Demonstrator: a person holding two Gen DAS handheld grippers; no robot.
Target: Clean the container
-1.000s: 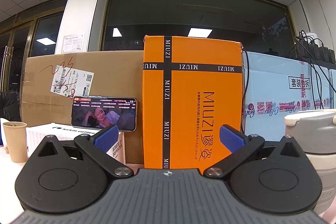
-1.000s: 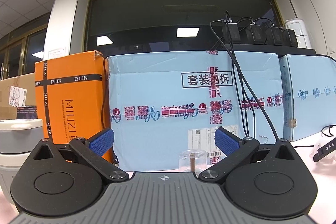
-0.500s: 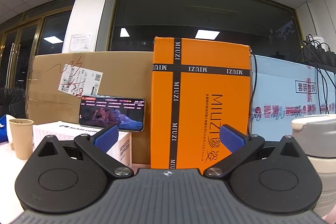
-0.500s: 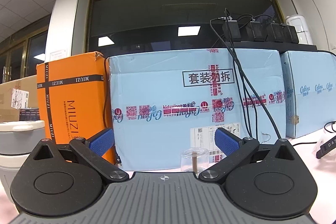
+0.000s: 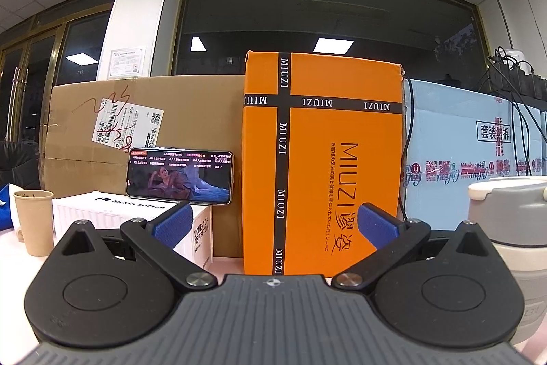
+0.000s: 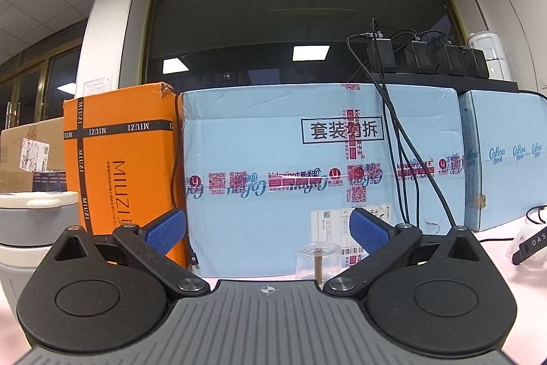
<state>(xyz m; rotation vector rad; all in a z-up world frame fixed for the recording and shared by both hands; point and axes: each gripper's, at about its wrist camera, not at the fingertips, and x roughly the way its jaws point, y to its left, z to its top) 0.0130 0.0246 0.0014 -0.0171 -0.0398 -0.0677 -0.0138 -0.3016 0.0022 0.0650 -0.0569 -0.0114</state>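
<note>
Both grippers are held low over the pale table (image 6: 495, 262), facing a row of boxes, and neither holds anything. The left gripper (image 5: 273, 223) has its blue pads spread wide with only the orange box (image 5: 321, 159) visible between them. The right gripper (image 6: 266, 230) is spread equally wide in front of the blue box (image 6: 321, 173).

The likely task item is the grey container with a cream lid (image 5: 509, 228). It stands upright on the table at the far right edge of the left view and at the far left edge of the right view (image 6: 30, 228), which places it between the two grippers and in line with neither. A small clear glass (image 6: 318, 260) with a thin brown stick in it stands just ahead of the right gripper, near the blue box. No cloth, brush or other cleaning tool is visible.

Hazards, as judged from this position:

- The container is tall. A sideways approach that strikes its wall could tip it.
- Closing on the cream lid alone could lift or loosen the lid instead of the body.
- A right gripper swing toward the container may clip the glass.
- Black cables (image 6: 403, 159) hang down the blue box and could snag.
</note>
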